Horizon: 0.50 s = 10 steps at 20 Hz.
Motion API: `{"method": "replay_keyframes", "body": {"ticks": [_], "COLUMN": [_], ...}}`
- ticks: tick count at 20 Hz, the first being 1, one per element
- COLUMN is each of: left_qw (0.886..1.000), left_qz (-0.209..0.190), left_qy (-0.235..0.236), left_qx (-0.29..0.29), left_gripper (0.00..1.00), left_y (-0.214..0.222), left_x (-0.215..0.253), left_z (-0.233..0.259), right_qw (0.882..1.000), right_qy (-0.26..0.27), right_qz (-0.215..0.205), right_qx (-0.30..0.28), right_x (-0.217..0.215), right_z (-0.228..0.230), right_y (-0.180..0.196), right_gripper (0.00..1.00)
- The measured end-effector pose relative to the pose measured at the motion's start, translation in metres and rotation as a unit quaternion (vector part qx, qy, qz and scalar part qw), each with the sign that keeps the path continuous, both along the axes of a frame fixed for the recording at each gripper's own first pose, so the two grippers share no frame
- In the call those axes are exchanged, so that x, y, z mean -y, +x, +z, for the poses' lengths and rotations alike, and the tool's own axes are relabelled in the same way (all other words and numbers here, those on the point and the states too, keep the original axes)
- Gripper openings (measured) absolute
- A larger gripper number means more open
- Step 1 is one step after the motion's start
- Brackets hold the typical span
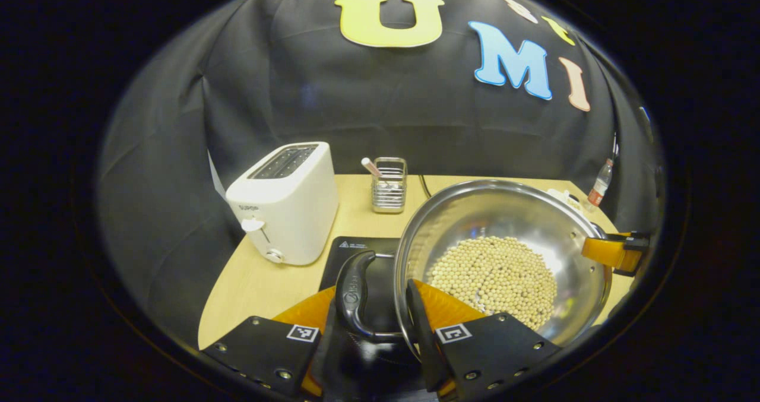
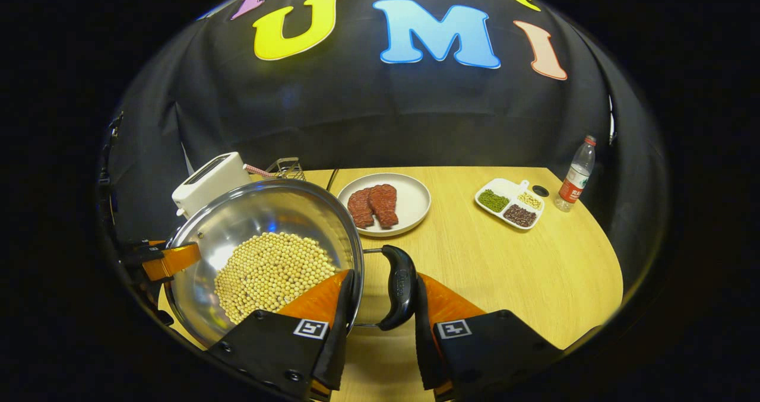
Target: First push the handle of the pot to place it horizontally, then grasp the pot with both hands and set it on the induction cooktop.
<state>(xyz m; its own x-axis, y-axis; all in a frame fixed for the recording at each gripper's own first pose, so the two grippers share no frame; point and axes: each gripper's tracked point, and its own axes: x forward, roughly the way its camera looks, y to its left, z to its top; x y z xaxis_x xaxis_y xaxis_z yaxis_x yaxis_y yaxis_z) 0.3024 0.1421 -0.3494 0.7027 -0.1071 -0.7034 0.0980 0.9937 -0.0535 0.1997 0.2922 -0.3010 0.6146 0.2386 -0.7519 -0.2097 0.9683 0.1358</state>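
Left tool (image 1: 380, 325): grips the near side handle of the pot; both fingers press on the black loop handle (image 1: 355, 292), one on its outer side, the other between handle and pot wall.
Right tool (image 2: 380, 319): grips the opposite side handle (image 2: 399, 286); one finger sits against the pot's rim side, the other on the handle's outer face, the handle pinched between them.
Right tool seen from the left gripper view: its tip shows at the far rim (image 1: 617, 252), closed on that handle.
Left tool seen from the right gripper view: its tip shows at the pot's far edge (image 2: 163, 259).
Pot (image 1: 504, 212): shiny steel, wide and shallow, held between the two tools; whether its base touches anything below I cannot tell.
Contents: a layer of pale round beans (image 1: 496, 277) across the bottom.
Induction cooktop (image 1: 356, 250): flat black slab on the desk, partly under the pot's near edge in the left gripper view.
Desk (image 2: 504, 265): light wood.
Toaster (image 1: 285, 203): white, just beside the cooktop.
Wire holder (image 1: 389, 185): small metal rack behind the cooktop, with a straw-like stick in it.
Plate (image 2: 409, 203): white, beyond the pot, carrying two reddish-brown meat pieces (image 2: 373, 205).
Divided dish (image 2: 509, 203): white, with green, pale and dark grains in separate sections.
Bottle (image 2: 575, 175): upright near the desk's far corner, just beside the dish.
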Motion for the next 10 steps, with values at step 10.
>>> {"method": "replay_keyframes", "body": {"ticks": [10], "left_qw": [1.000], "left_qz": [0.007], "left_qy": [0.007], "left_qx": [-0.008], "left_gripper": [0.59], "left_y": [0.009], "left_x": [-0.036], "left_z": [-0.014], "right_qw": [1.000], "right_qy": [0.007], "right_qz": [0.014], "right_qx": [-0.019], "right_x": [-0.043], "right_z": [-0.017], "right_y": [-0.004], "right_gripper": [0.52]}}
